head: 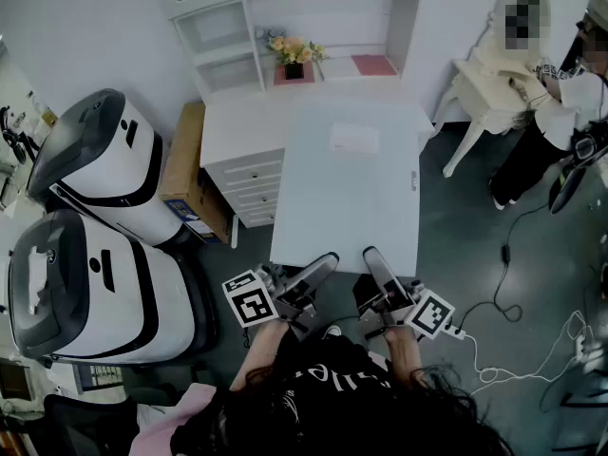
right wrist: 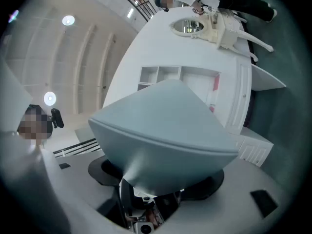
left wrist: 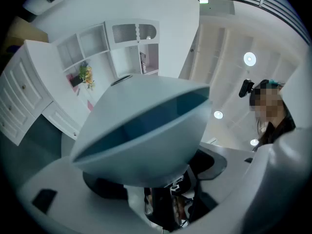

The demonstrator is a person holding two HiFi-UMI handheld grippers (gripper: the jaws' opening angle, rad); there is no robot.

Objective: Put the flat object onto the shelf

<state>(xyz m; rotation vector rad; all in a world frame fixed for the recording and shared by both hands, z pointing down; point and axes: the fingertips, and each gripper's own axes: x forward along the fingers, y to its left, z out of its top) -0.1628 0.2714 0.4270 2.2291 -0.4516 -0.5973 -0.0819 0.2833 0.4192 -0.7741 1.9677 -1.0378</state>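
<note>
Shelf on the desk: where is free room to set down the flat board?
Bare: the left cubbies of the shelf, the strip between flower pot and pink sheet, and the desk top left of the flat board. Crowded only around the flower pot.

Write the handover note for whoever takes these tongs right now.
Left tongs: clamped on the near edge of the flat object.
Right tongs: clamped on the same edge, beside the left tongs.
Flat object: a pale board held out in front of the person, its far end reaching toward the white desk.
Shelf: stands on the desk behind the board, with flowers in its lower bay.
Done: board gripped with both tongs.
Left: carry it forward, set it on the shelf, release.
</note>
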